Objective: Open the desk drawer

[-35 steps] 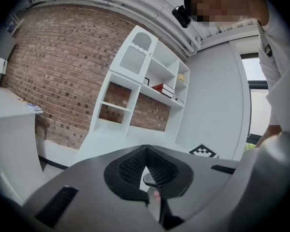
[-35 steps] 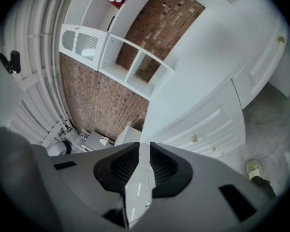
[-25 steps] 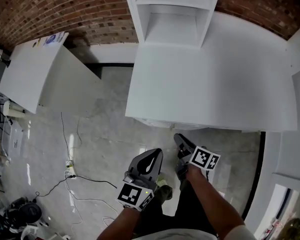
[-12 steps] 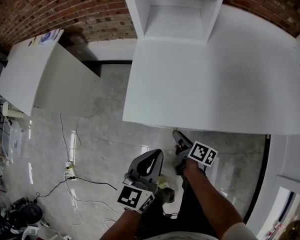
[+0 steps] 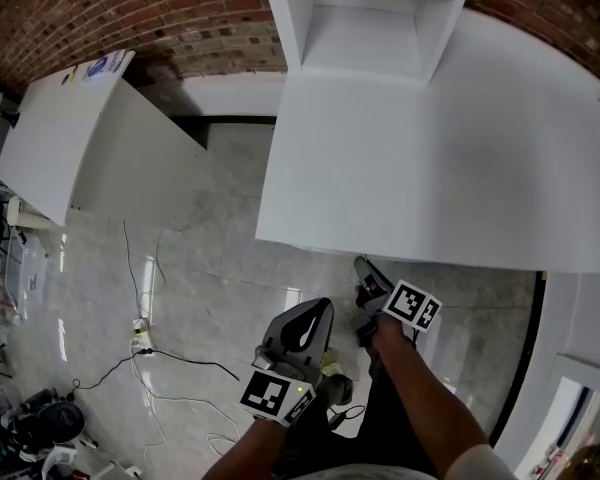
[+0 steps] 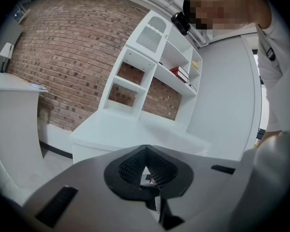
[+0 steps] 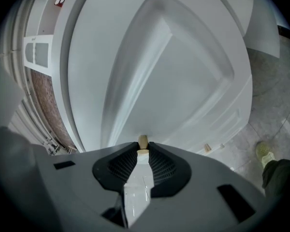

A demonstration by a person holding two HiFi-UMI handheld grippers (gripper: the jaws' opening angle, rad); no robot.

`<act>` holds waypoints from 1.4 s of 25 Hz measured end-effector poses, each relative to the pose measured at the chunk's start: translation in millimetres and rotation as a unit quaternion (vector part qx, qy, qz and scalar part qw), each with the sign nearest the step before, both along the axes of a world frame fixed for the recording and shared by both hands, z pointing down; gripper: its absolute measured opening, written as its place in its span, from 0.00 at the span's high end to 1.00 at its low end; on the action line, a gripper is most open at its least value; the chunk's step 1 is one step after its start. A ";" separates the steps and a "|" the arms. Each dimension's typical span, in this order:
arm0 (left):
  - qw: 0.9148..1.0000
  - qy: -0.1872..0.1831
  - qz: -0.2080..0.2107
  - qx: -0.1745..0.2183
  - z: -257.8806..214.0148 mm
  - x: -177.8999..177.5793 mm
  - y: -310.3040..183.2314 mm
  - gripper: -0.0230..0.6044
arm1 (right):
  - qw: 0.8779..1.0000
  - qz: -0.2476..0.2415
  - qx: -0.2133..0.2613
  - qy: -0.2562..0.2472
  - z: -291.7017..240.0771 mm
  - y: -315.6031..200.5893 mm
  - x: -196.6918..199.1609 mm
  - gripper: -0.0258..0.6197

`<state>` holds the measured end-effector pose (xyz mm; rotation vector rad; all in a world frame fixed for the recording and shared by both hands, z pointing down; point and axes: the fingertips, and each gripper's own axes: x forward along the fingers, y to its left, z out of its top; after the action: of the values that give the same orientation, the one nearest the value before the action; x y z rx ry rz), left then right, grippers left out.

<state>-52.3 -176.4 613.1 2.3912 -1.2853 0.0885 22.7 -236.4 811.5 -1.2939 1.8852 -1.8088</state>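
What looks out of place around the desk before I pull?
Nothing on the white desk looks askew or damaged. Only thin black cables trail loose across the grey floor left of it. The right gripper pinches the small tan wooden drawer knob squarely.

Left gripper [image 6: 146,149], jaws together, before white desk [image 6: 116,129] and brick wall [image 6: 63,57]
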 end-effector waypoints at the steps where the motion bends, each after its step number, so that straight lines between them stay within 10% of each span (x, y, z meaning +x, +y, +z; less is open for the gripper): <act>1: 1.000 0.001 0.000 0.000 -0.9 0.0 0.8 0.94 | 1.000 0.002 0.000 0.001 -0.1 -0.2 0.2 0.84; 35: 0.999 0.003 0.027 -0.026 -49.3 -8.3 101.7 0.95 | 0.997 -0.012 -0.077 0.023 3.8 185.0 -26.5 0.84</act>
<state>-60.7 -74.7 563.8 2.3810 -1.2006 0.1282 -3.8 -51.4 815.3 -1.3798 1.8230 -1.9866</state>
